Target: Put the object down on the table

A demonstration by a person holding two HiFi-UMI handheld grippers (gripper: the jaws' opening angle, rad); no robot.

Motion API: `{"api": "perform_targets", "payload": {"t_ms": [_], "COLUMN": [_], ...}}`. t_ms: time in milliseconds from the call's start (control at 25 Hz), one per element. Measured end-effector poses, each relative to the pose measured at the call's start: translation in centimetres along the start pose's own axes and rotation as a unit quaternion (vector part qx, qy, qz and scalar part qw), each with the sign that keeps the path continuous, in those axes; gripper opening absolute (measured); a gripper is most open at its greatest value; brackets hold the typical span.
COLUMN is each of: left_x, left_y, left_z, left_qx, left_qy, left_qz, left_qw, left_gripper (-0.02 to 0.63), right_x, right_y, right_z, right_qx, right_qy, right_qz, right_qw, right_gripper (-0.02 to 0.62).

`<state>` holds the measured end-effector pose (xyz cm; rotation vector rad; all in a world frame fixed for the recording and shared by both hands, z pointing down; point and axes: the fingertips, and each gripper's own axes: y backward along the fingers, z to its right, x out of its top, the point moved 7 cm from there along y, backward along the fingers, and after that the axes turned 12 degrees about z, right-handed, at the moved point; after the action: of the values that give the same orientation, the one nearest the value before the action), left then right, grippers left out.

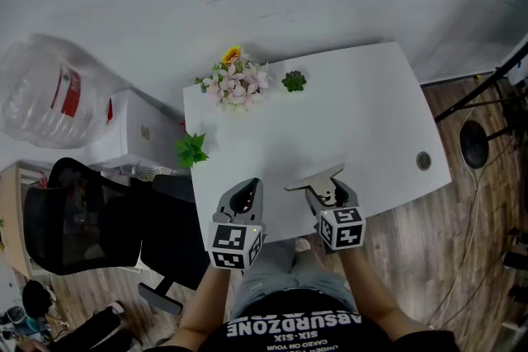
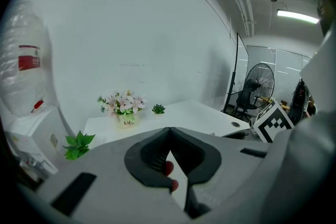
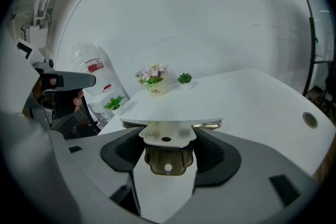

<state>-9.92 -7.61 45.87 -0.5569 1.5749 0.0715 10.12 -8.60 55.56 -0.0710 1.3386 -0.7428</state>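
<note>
The right gripper (image 1: 327, 190) hangs over the near edge of the white tabletop (image 1: 371, 111), its fingers (image 3: 223, 153) pinching a metal scraper (image 3: 169, 124) by its brownish handle. The scraper's flat blade lies level and points toward the far side. In the head view the blade (image 1: 316, 180) sits above the near part of the tabletop, right of centre. Whether it touches the surface cannot be made out.

The left gripper (image 1: 247, 194) is just to the left of the right one, also at the near edge. In the left gripper view its dark fingers (image 2: 147, 157) are pressed together at the tips, with nothing between them.

At the far left of the tabletop stands a flower pot (image 1: 238, 83) with pink and white blooms. A small succulent (image 1: 294, 81) stands just to its right. A leafy green plant (image 1: 191, 149) sits at the tabletop's left edge; whether it stands on the tabletop or on the white cabinet (image 1: 132, 132) beside it is unclear. A round cable hole (image 1: 423, 160) marks the right side of the tabletop.

Left of the cabinet lies a large clear water bottle (image 1: 41, 91), and nearer than it stands a black office chair (image 1: 82, 214). A wooden floor (image 1: 429, 260) shows to the right of the tabletop. In the left gripper view a standing fan (image 2: 260, 84) shows beyond the tabletop's right end.
</note>
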Motion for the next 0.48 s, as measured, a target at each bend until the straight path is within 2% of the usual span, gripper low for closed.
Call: {"api": "perform_targets", "payload": {"t_ms": [480], "left_x": [-0.2], "left_y": [-0.4], "left_z": [-0.8], "left_qx": [0.004], "left_qy": [0.004], "left_qz": [-0.006], "left_qw": [1.0000], "left_gripper": [-0.003], "right_x": [-0.9], "right_y": [-1.3], "right_z": [0.2], "right_qx": [-0.001], "right_qy": [0.001], "right_qz": [-0.019], "right_qw": [1.000], "right_gripper": [0.285]}}
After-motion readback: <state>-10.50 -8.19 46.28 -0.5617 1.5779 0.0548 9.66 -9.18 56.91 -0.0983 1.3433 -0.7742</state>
